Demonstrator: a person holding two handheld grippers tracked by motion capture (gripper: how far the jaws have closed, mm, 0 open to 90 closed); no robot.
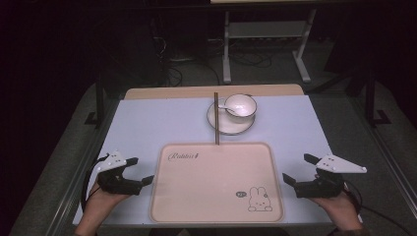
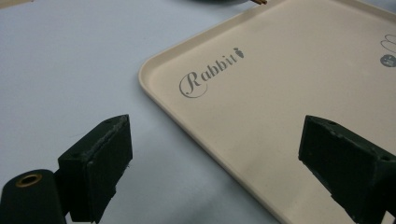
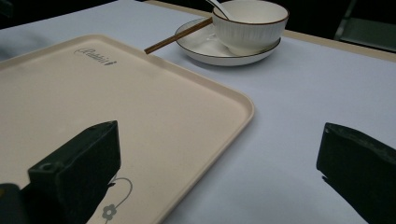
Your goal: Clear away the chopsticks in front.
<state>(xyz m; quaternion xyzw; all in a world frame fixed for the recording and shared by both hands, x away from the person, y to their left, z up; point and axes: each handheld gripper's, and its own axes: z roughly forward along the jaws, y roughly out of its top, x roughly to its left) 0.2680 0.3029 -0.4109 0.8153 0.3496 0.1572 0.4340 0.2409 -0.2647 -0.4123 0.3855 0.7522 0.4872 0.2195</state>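
A cream tray (image 1: 216, 182) with a rabbit drawing and the word "Rabbit" lies at the table's front middle, bare inside. My left gripper (image 1: 139, 170) stands open at the tray's left edge; in the left gripper view the tray's rim (image 2: 159, 100) runs between the jaws. My right gripper (image 1: 300, 168) is open at the tray's right edge, and the tray's corner (image 3: 245, 109) lies between its jaws. Behind the tray, a white bowl (image 1: 240, 106) with a white spoon (image 1: 223, 105) sits on a white plate (image 1: 221, 124). Brown chopsticks (image 1: 216, 118) rest across the plate's left side.
The table (image 1: 147, 123) has a pale lilac top with a wooden strip along its far edge. Beyond it, on a dark floor, stand the white legs of another table (image 1: 227, 46) among loose cables. A hand (image 1: 98, 204) holds each gripper near the front edge.
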